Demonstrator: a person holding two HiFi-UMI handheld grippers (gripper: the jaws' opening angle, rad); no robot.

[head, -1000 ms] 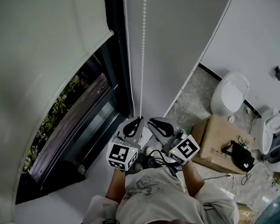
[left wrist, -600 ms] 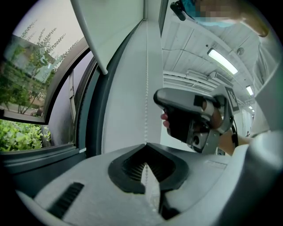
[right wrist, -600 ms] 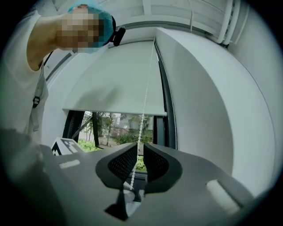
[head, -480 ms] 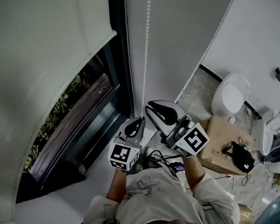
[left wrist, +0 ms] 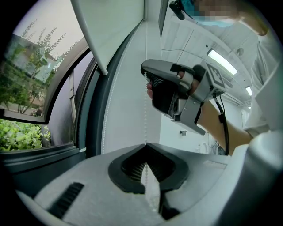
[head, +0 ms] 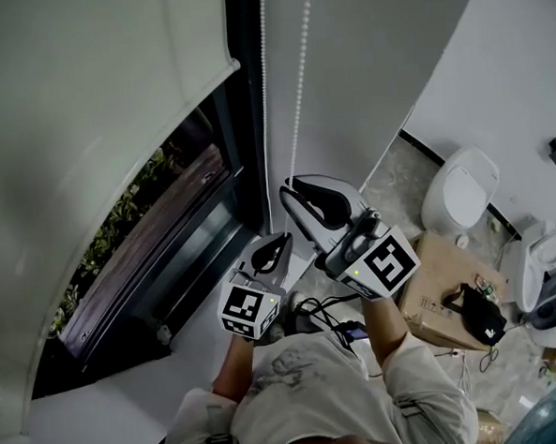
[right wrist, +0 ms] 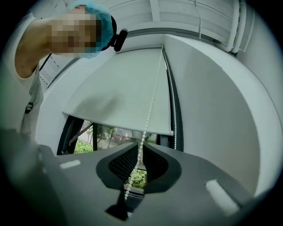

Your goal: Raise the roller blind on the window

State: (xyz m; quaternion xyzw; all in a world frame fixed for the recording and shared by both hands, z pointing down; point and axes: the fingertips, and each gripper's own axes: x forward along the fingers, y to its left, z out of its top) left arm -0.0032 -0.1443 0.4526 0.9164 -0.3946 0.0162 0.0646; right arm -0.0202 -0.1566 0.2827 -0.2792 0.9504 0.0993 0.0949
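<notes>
The white roller blind (head: 92, 106) hangs partly down over the window (head: 157, 242), with greenery showing under its bottom bar. Its white bead chain (head: 298, 102) drops in two strands beside the dark frame. My right gripper (head: 286, 188) is shut on the right-hand strand, and that strand runs between the jaws in the right gripper view (right wrist: 142, 144). My left gripper (head: 281, 236) sits lower and is shut on the same chain (left wrist: 145, 106). In the left gripper view the left gripper (left wrist: 145, 144) looks up at the right gripper (left wrist: 148, 84) just above it.
A white wall panel (head: 363, 70) stands right of the chain. On the floor to the right are a toilet (head: 459, 191), a cardboard box (head: 441, 272) with a black bag (head: 476, 312) on it, and a second toilet (head: 543, 247).
My right gripper has risen from beside the left gripper to a spot higher up the chain. The left gripper has stayed about where it was.
</notes>
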